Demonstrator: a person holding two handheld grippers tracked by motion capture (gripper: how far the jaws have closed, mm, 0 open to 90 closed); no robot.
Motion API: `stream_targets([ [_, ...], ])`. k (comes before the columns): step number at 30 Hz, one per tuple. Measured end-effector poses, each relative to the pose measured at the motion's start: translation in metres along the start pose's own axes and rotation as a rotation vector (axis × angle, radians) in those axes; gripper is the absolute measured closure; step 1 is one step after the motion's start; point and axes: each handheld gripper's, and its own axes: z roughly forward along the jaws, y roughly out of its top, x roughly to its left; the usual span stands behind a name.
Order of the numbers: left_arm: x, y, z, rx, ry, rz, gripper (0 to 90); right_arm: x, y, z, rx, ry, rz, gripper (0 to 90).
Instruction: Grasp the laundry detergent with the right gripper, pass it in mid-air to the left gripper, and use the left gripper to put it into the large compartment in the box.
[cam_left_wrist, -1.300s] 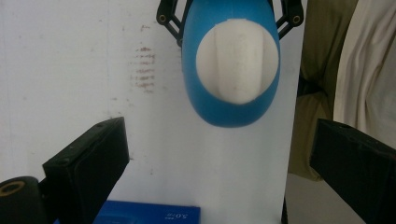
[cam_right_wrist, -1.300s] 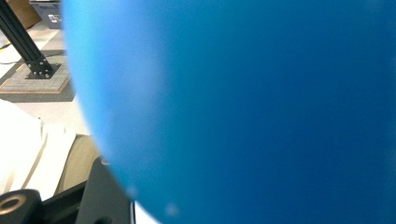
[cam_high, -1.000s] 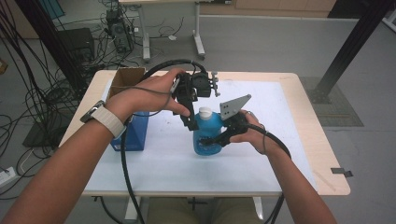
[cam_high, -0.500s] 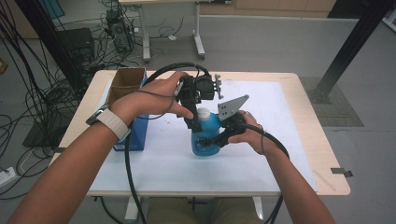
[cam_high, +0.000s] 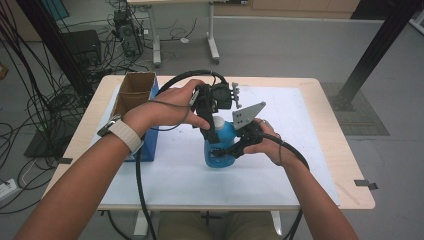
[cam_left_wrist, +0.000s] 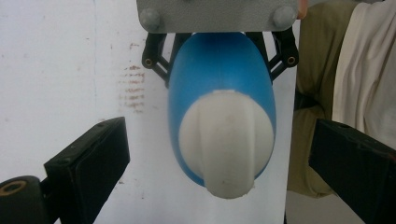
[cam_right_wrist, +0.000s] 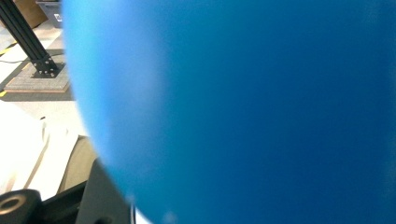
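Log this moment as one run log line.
right gripper: shut on blue bottle | left gripper: open, jaws either side of white cap | bottle upright on table

Blue bottle (cam_high: 220, 147), white cap (cam_left_wrist: 226, 140), black fingers (cam_left_wrist: 88, 156)

Upright blue bottle (cam_high: 221, 145) with white cap (cam_left_wrist: 226, 140), mid-table on the white mat.

Even, soft indoor light, no hard shadows or glare. The high view is sharp; the blue bottle (cam_right_wrist: 243, 112) blurs badly in the right gripper view (too close to focus).
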Motion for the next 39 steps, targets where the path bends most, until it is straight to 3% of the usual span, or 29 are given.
stream_targets([
  [39, -0.0008, 0.0016, 0.0015, -0.002, 0.002, -0.004, 5.9, 0.0, -0.0004, 0.0004, -0.003, 0.003, 0.003, 43.1],
])
